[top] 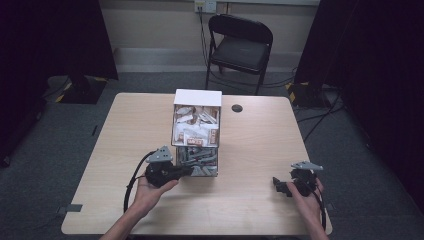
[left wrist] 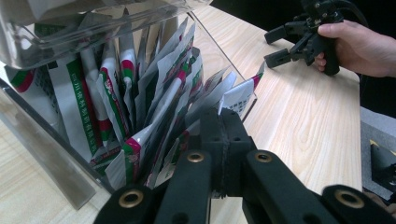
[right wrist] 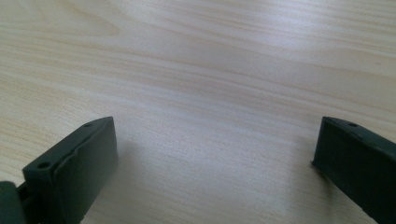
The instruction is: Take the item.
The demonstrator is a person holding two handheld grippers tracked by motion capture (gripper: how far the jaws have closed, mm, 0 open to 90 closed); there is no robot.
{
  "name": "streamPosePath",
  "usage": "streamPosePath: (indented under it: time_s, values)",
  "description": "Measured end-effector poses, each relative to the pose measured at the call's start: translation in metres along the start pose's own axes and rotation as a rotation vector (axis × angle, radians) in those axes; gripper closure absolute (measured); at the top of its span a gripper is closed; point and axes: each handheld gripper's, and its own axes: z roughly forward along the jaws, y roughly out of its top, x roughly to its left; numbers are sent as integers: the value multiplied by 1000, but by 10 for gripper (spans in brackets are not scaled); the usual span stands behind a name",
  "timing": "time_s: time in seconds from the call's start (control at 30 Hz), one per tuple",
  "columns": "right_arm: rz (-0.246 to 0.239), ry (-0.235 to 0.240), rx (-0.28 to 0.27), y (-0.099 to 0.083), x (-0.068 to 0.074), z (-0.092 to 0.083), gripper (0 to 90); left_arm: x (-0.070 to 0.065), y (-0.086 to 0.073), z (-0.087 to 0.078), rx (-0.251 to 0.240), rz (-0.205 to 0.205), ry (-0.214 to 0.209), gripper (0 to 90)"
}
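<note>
My left gripper [left wrist: 224, 122], low centre, is clamped together among white green-striped sachets [left wrist: 140, 112]; whether one is caught, I cannot tell. I should draw out slowly, right gripper [right wrist: 212, 154] gaping idle.

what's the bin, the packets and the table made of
Bin: looks like clear acrylic or similar hard plastic; you see the packets through its glossy walls. Packets: probably coated paper or foil-lined film, white with red and green print, creased with a slight sheen. Table: pale wood grain, smooth matte, likely laminate rather than solid wood.
</note>
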Motion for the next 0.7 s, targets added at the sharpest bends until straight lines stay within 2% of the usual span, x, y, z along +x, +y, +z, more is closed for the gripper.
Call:
streamPosePath:
  time_s: [0.7]
  values:
    - [0, 0, 0, 0, 0, 0, 0, -3, 5, -12, -15, 8, 0, 900]
